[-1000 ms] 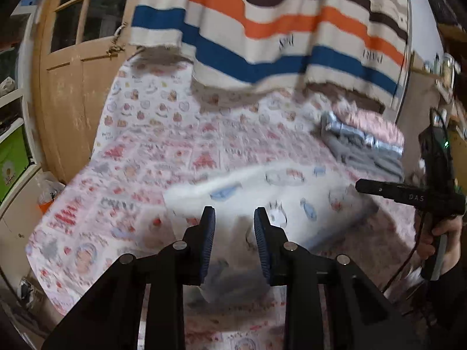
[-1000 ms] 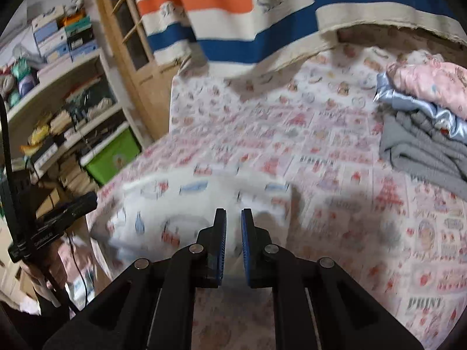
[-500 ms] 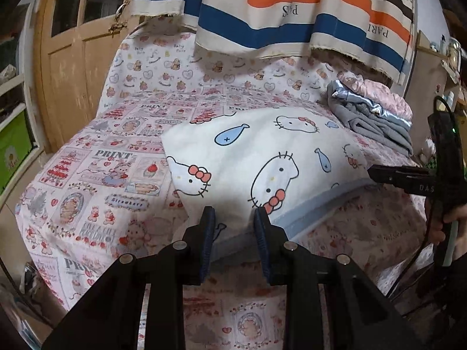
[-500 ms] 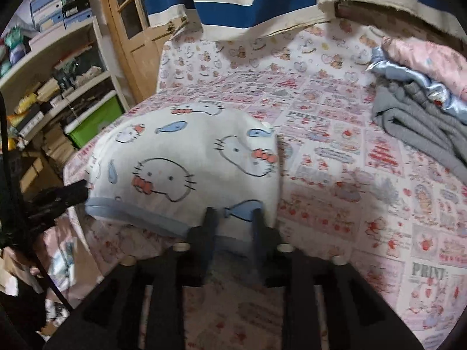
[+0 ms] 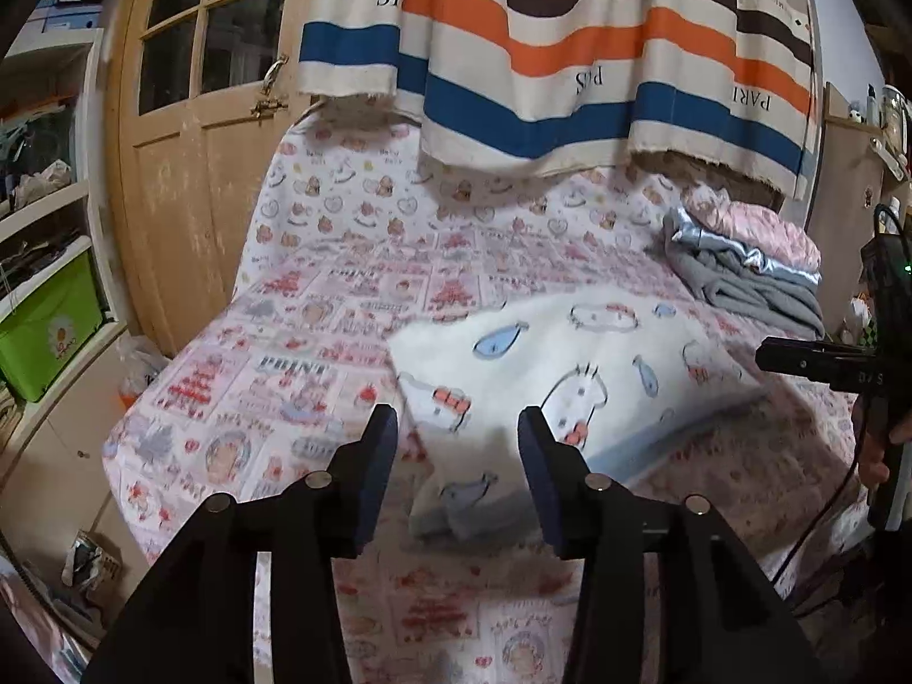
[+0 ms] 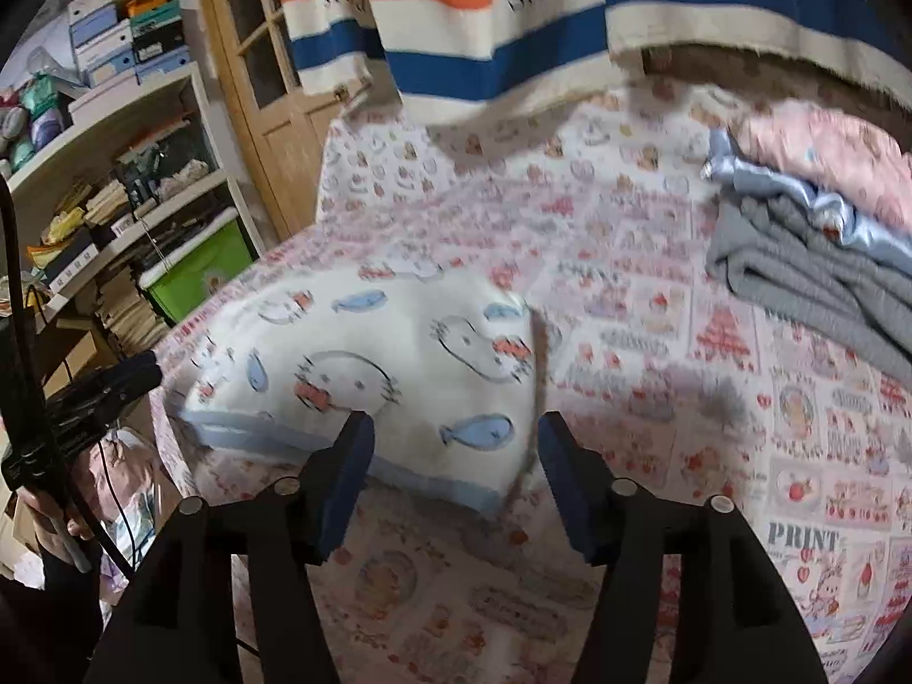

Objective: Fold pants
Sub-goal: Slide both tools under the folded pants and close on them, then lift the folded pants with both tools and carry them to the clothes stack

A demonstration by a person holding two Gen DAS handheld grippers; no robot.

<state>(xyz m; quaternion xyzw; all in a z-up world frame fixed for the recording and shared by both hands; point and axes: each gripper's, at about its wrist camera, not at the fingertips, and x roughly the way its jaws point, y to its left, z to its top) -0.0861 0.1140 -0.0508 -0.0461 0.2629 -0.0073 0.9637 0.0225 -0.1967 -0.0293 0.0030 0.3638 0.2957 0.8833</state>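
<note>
Folded white pants (image 5: 575, 376) with cat faces and blue fish, lying flat on the pink patterned bedsheet (image 5: 319, 342), pale blue waistband edge toward the near side of the bed. Same pants (image 6: 399, 376) from the right wrist view, a squarish bundle, blue band along the near edge.

Just short of the pants' near edge, left gripper (image 5: 456, 456): jaws opening, moderately apart, pads clear of the cloth, only a loose corner of fabric seen through the gap. Also at the pants' near edge, right gripper (image 6: 450, 461): jaws opening, set wide, pads off the cloth, the blue-banded corner showing between them but not pinched.

Beyond the pants toward the far right corner of the bed, a pile of other clothes (image 5: 752, 262): grey knit, silvery satin, pink quilted piece on top. Behind the pants, above the head of the bed, a striped cloth (image 5: 570, 57) in blue, orange, brown and cream, hanging. Left of the pants past the bed's edge, a wooden door (image 5: 188, 171) with glass panes, shelves (image 6: 114, 171) of boxes and books, and a green bin (image 6: 194, 273).
</note>
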